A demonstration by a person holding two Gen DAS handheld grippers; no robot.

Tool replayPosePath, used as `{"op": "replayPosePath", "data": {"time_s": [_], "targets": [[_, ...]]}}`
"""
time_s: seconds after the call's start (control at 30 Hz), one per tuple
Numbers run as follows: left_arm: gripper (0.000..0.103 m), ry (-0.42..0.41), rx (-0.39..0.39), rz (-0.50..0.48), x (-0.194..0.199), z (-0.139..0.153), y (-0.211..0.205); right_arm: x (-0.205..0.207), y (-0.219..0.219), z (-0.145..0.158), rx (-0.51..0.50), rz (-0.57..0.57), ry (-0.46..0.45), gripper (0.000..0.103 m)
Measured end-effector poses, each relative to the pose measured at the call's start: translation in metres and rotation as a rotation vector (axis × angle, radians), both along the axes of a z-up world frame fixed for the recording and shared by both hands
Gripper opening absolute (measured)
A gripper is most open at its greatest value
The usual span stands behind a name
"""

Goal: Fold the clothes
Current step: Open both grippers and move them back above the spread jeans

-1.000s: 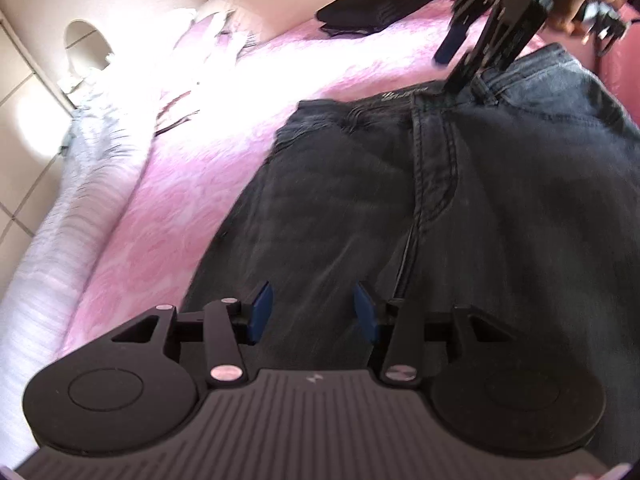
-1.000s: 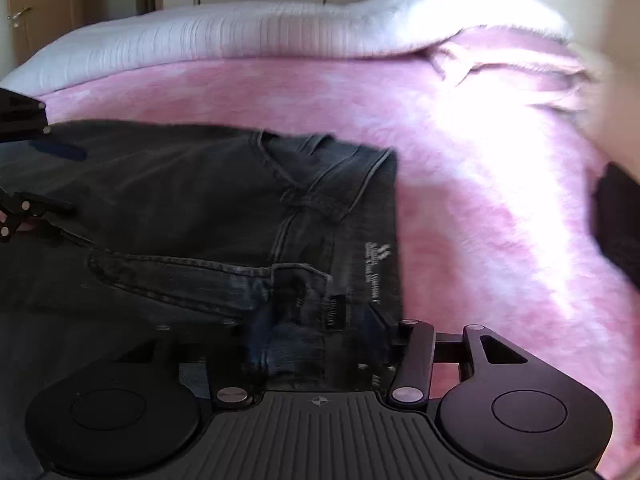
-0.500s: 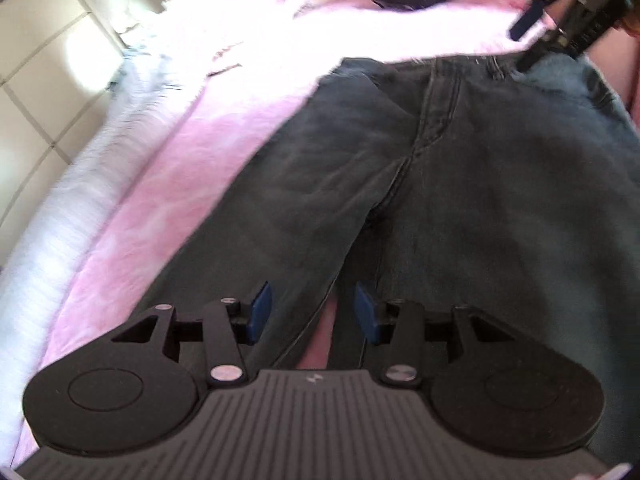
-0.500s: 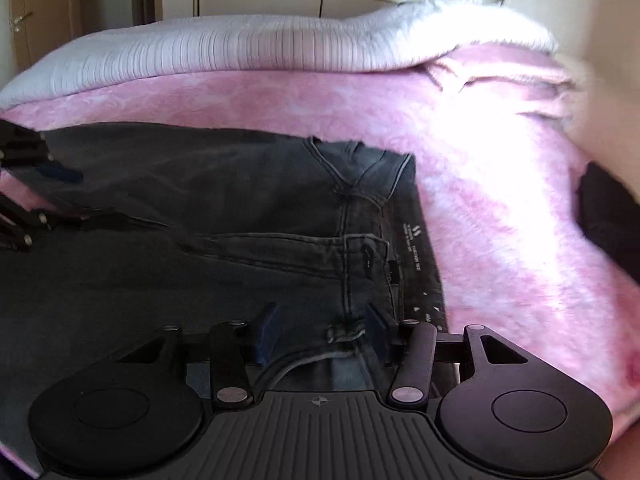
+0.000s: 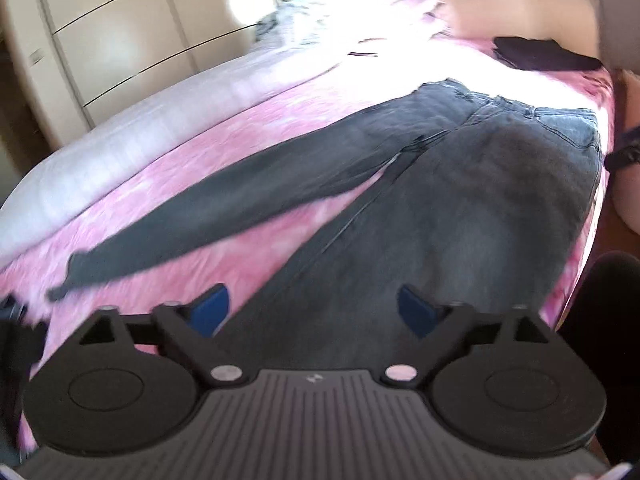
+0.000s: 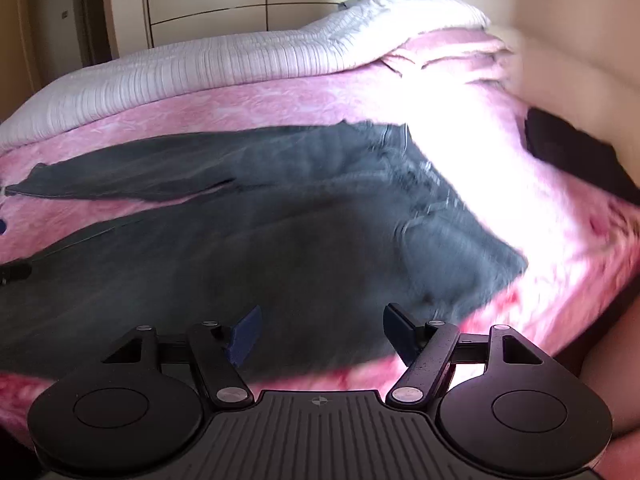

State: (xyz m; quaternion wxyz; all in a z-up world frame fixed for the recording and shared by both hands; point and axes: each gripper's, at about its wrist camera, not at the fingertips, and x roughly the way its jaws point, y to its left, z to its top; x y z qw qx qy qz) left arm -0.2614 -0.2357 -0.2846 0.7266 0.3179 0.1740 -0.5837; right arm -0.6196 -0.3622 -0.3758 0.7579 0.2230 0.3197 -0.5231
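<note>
The jeans (image 5: 460, 208) are dark grey, faded paler along one leg. The bedspread (image 6: 280, 100) under them is pink with a mottled lighter pattern. A ribbed white blanket (image 6: 224, 64) lies beyond it. The folded garment (image 5: 540, 54) is black. Both grippers are black with blue pads (image 5: 210, 312).

The left wrist camera looks from above the leg end of the dark jeans (image 5: 460, 200) along their length toward the waistband, facing the wardrobe (image 5: 132, 40). The right wrist camera looks across the jeans (image 6: 280, 248) from beside the waistband, over the pink bedspread (image 6: 280, 100). Both share jeans, bedspread and wardrobe.
</note>
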Motion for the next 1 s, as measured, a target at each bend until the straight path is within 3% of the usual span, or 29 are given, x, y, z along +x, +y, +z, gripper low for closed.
{"op": "replayPosePath", "data": {"time_s": [0.07, 0.33, 0.67, 1.0], "targets": [[0.1, -0.012, 0.004, 0.023, 0.005, -0.001, 0.02, 0.013, 0.015, 0.0, 0.004, 0.004, 0.02, 0.072], [0.1, -0.053, 0.033, 0.117, 0.025, -0.011, 0.072, 0.037, 0.045, -0.001, 0.007, 0.036, 0.036, 0.072], [0.1, -0.024, 0.028, 0.288, 0.023, -0.012, 0.112, 0.067, 0.035, -0.011, -0.014, 0.233, 0.174, 0.072], [0.1, -0.068, 0.052, 0.281, 0.033, -0.007, 0.124, 0.112, 0.034, -0.011, -0.028, 0.316, 0.184, 0.072]]}}
